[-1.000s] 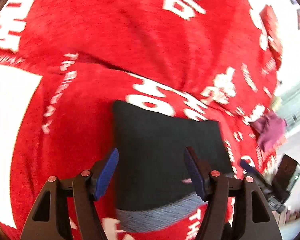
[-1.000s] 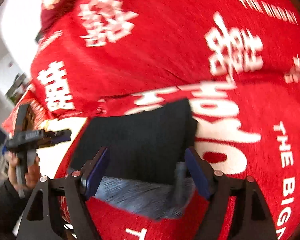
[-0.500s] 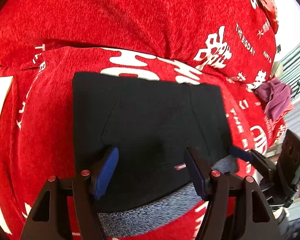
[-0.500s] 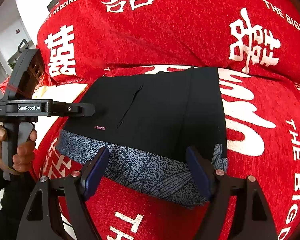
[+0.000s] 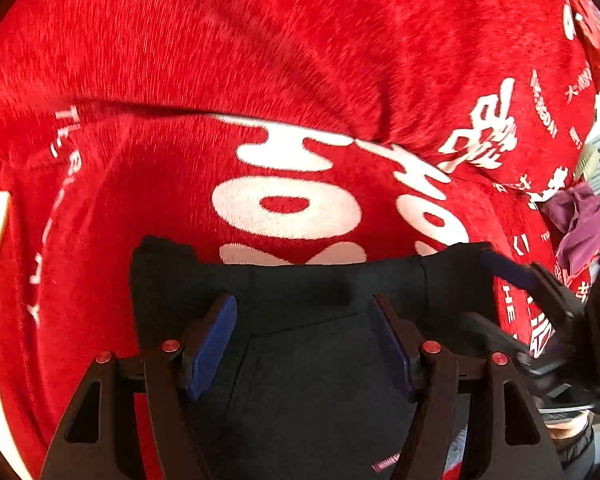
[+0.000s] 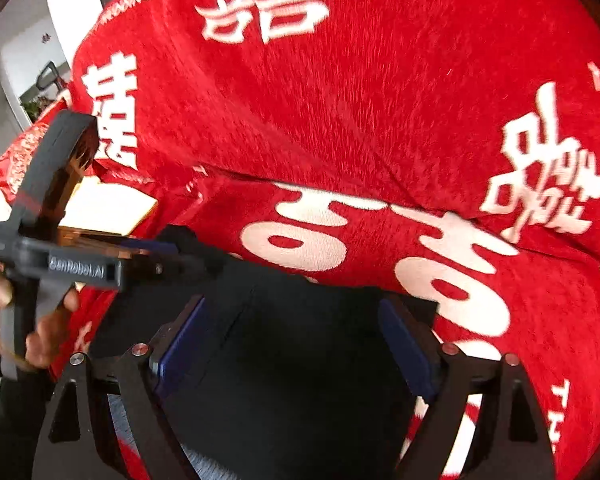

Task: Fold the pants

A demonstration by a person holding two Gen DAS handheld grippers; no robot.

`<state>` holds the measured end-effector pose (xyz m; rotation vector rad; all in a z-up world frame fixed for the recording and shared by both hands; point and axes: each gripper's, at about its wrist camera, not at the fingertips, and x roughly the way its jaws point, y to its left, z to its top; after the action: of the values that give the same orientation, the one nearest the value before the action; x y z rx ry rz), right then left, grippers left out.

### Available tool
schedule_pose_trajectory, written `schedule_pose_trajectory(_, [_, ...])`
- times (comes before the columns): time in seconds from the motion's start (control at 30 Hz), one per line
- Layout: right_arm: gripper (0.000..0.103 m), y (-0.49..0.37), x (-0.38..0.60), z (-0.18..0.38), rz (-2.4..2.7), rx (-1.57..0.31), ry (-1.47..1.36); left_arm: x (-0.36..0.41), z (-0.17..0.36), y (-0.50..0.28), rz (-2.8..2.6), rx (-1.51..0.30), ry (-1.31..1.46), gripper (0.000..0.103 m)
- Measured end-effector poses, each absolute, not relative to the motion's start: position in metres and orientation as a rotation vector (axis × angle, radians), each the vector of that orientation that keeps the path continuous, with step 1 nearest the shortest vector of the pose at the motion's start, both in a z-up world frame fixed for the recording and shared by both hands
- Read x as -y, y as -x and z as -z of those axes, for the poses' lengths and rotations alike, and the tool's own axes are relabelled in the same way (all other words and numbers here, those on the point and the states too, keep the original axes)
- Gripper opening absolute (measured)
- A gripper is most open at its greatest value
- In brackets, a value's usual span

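Currently I see both grippers, left [image 5: 304,344] and right [image 6: 292,344], fingers spread wide above folded black fabric pants [image 5: 312,380] on red printed blanket [image 5: 260,60].

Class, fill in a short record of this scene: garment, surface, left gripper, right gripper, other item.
garment: black pants, folded, far edge bunched
surface: red blanket with white lettering
left gripper: open, over the pants, nothing between its fingers
right gripper: open, over the pants, nothing held
other item: purple cloth at the blanket's right edge
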<state>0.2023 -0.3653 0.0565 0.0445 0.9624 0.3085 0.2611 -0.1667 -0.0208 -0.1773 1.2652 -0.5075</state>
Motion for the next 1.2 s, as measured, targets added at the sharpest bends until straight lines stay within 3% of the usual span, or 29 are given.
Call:
schedule_pose_trajectory(0.23, [0.091,-0.218,0.367,-0.009,-0.284,-1.097,-0.048,0.168,0.024,-0.258,0.53,-1.262,0.147,0.069])
schedule_pose_trajectory(0.43, [0.091,-0.184,0.366,-0.052,-0.246,-1.002,-0.069,0.14,-0.026,-0.195,0.525,-1.139,0.123,0.069])
schedule_pose_trajectory(0.6, [0.094,-0.103,0.354,-0.075,-0.242,-0.913,-0.101,0.133,-0.01,-0.135,0.516,-1.149,0.066,0.069])
schedule_pose_trajectory(0.7, [0.094,-0.081,0.345,-0.048,-0.231,-0.973,-0.136,0.143,0.008,-0.131,0.502,-1.158,0.018,0.08])
schedule_pose_trajectory(0.8, [0.097,-0.08,0.336,-0.031,-0.207,-0.994,-0.087,0.149,-0.005,-0.128,0.462,-1.15,-0.022,0.08])
schedule_pose_trajectory(0.93, [0.098,-0.075,0.325,-0.058,-0.151,-0.987,-0.06,0.144,-0.033,-0.111,0.456,-1.089,-0.006,0.082])
schedule_pose_trajectory(0.97, [0.101,-0.071,0.323,-0.067,-0.133,-0.962,-0.057,0.143,-0.035,-0.109,0.442,-1.085,-0.015,0.092])
schedule_pose_trajectory(1.03, [0.102,-0.065,0.32,-0.079,-0.061,-0.936,-0.029,0.14,-0.041,-0.104,0.4,-1.056,-0.018,0.102])
schedule_pose_trajectory(1.2, [0.102,-0.065,0.317,-0.083,0.012,-0.966,-0.025,0.137,-0.044,-0.103,0.358,-1.058,-0.037,0.102])
